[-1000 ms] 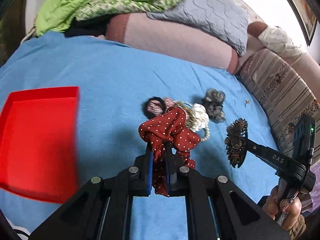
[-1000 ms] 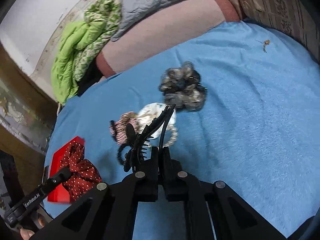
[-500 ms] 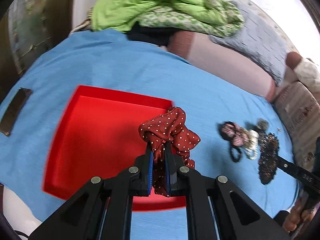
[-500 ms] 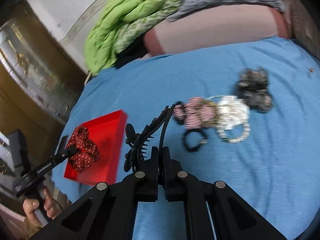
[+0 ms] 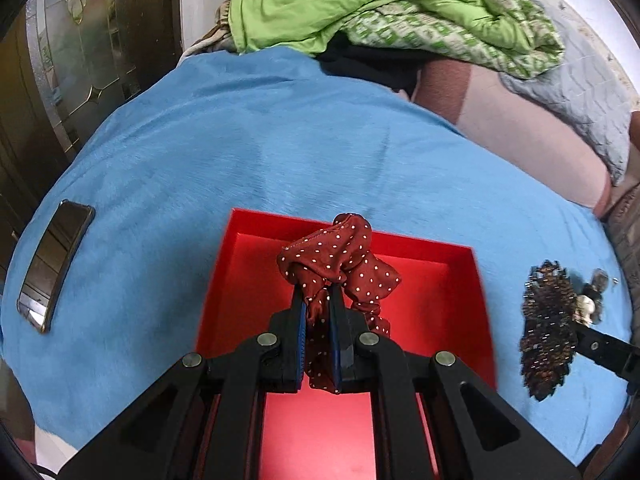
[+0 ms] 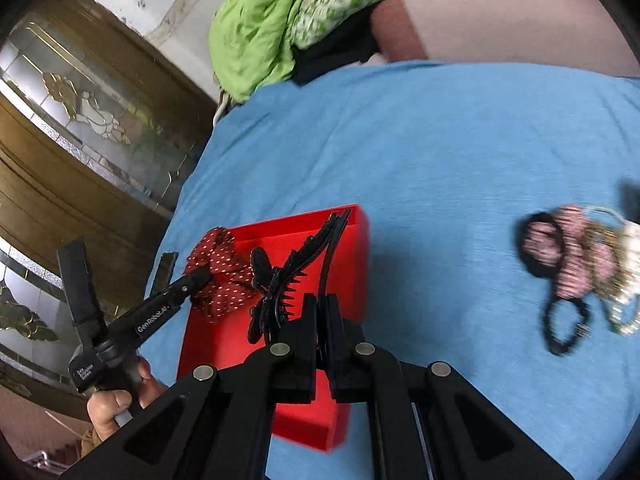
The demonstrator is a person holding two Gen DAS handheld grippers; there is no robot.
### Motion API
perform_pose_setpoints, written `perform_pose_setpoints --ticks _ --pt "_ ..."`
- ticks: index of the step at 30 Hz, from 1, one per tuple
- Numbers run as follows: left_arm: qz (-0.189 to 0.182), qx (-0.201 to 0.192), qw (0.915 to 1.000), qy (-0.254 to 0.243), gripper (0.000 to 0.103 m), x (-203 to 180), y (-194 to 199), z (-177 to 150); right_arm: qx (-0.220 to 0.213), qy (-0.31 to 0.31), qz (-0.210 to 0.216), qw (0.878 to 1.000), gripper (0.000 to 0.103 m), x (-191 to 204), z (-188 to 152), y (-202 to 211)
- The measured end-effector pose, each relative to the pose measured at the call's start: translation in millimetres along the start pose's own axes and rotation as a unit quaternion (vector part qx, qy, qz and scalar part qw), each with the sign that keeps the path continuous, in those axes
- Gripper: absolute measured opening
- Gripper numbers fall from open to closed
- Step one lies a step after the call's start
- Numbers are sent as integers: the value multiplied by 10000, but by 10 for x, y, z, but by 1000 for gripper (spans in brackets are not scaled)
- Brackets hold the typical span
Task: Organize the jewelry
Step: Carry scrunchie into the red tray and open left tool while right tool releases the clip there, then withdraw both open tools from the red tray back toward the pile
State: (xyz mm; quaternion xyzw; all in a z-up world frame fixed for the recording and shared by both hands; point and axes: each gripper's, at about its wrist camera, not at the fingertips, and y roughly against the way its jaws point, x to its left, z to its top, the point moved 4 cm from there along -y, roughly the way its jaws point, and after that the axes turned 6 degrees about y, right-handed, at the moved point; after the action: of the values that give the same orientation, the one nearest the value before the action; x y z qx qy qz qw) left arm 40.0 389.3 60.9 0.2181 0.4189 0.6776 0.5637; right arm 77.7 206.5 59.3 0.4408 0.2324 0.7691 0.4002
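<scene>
**Both grippers now over the red tray, each carrying its piece**

Left wrist view: The left gripper [image 5: 318, 312] is clamped narrow on the red dotted scrunchie [image 5: 340, 264], which bunches up past the fingertips and hangs down between them. A second ago the red tray [image 5: 460, 300] sat far off to the gripper's left; now it lies directly beneath and ahead, so the swing across the blue bed cover [image 5: 260, 140] has brought the scrunchie above its drop spot. Off to the gripper's right, the brown beaded hair clip [image 5: 546, 328] is carried in on the other tool. A dark phone [image 5: 54, 268] lies well to the left.

Right wrist view: The right gripper [image 6: 322, 320] is closed tight on the hair clip [image 6: 292, 276], whose toothed arms reach forward over the tray's [image 6: 360, 264] near corner. A second ago this gripper hung over the pile of remaining pieces [image 6: 580, 264]; that pile now sits well to its right on the bed. The left gripper [image 6: 200, 276] shows to the left, holding the scrunchie [image 6: 224, 272] over the tray.

Judged from this, both transports are nearly done; opening each gripper to release into the tray looks like the next step, with the pile left to fetch.
</scene>
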Motion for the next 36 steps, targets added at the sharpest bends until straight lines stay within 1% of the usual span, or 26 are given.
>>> perform_pose_setpoints --ticks 4,8,14,16,17,19,21,22,23,24,25,26,29,32,36 --pt "109 65 9999 85 9 138 -169 116 255 -254 174 9992 5 -14 95 -373" --pt "64 168 9995 245 10 250 -278 151 435 -365 100 9983 5 -83 130 -674" --pt "24 261 9993 262 12 287 -371 108 541 -422 -19 9976 5 -146 119 -889" --pt "24 244 9993 286 18 296 -376 98 560 -430 -55 9975 6 -148 139 -937" --pt "11 236 9993 301 20 296 -381 99 560 -424 -96 9975 8 -142 148 -956" --pt "13 197 9993 323 32 294 -377 105 524 -366 -194 9978 9 -134 159 -973" --pt "-5 159 9993 332 37 293 -355 107 491 -276 -288 9980 10 -145 153 -938" --pt "-28 140 9993 339 38 292 -338 109 442 -219 -304 9983 13 -131 158 -918" --pt "-51 128 9993 350 39 292 -319 111 404 -181 -309 9985 22 -127 164 -896" --pt "-69 126 9992 369 43 292 -306 115 341 -111 -327 9988 33 -104 180 -867" --pt "-103 115 9991 403 47 298 -283 114 282 -47 -351 9990 39 -71 198 -851" --pt "-142 94 9989 438 47 302 -254 116 203 57 -372 9991 45 -33 213 -803" --pt "-182 44 9988 461 47 308 -155 113 68 334 -352 9988 46 50 209 -649" --pt "-184 -49 9988 453 48 322 -19 89 -71 553 -514 9971 51 81 116 -477" --pt "-157 -195 9984 517 48 357 190 -19 12 819 -894 9926 52 23 -217 -340"
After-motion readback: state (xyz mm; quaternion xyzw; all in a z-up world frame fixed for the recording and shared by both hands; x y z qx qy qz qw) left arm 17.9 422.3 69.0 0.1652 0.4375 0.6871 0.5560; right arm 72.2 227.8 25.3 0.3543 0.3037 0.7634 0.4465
